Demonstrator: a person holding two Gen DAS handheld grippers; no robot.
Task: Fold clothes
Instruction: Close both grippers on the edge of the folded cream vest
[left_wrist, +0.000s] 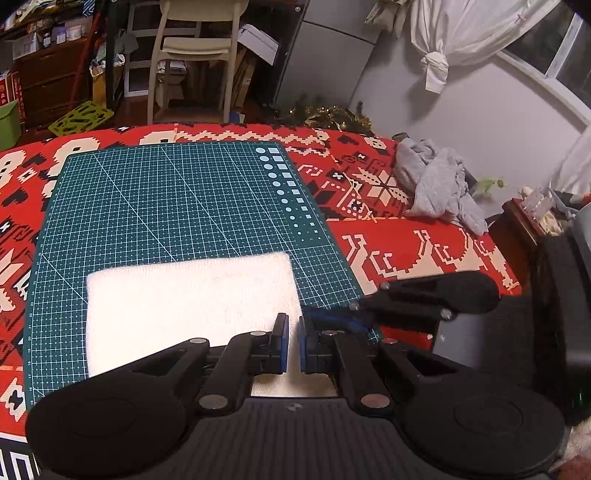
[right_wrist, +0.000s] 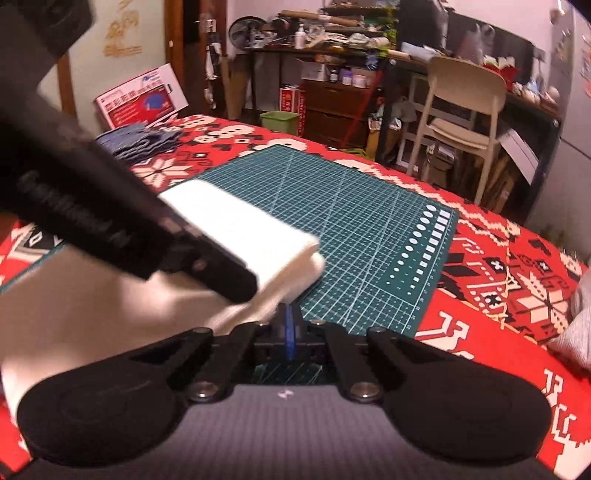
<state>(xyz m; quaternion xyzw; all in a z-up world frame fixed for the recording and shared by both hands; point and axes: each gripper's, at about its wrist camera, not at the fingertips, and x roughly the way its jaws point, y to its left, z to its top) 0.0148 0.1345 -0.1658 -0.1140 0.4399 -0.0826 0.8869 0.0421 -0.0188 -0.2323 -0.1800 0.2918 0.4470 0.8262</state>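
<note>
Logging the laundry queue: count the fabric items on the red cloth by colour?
White: 1, folded towel on the green mat
Grey: 1, crumpled garment off the mat
Blue-grey: 1, folded stack; number of pieces unclear
Total: 3

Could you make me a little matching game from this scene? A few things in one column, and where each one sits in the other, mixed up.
Things:
1. white folded cloth
2. crumpled grey garment
3. green cutting mat
4. cream chair

Places:
A. on the floor beyond the table
B. directly on the red patterned tablecloth, under the white cloth
C. on the near part of the mat
D. off the mat, at the table's far right side

Pairs: 1-C, 2-D, 3-B, 4-A
</note>
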